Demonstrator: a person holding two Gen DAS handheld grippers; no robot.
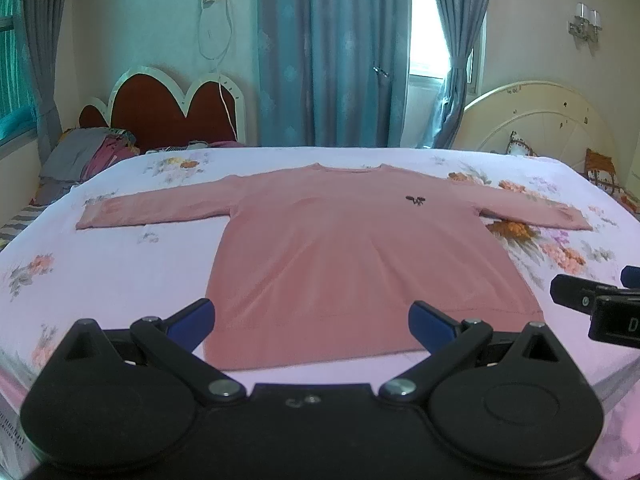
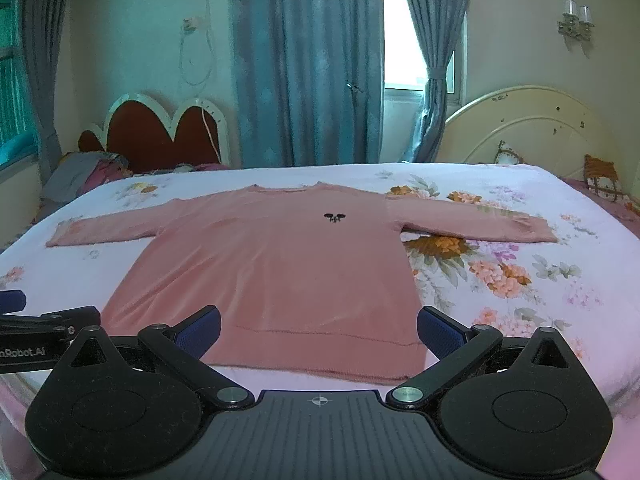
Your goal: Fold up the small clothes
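- Left wrist view: the pink long-sleeved sweater (image 1: 340,256) lies flat and face up on the bed (image 1: 120,280), over a floral bedsheet, with both sleeves stretched out sideways and the neckline on the far side.
- Its hem runs along the near edge of the bed, just ahead of the left tool (image 1: 312,322), whose blue fingers (image 1: 192,318) are spread wide with nothing between them.
- Right wrist view: the right tool (image 2: 319,330) is likewise spread wide and empty, hovering just short of the hem; the small black emblem (image 2: 334,217) on the chest faces up.
- Each tool shows at the edge of the other's view, so the two sit side by side at the near edge of the bed.
- Progress, as I judge it: no fold is visible yet. The garment looks smoothed out and ready, and neither tool touches it.
- Left to do, most likely: bring the sleeves in over the body, then fold the body over itself into a compact shape.
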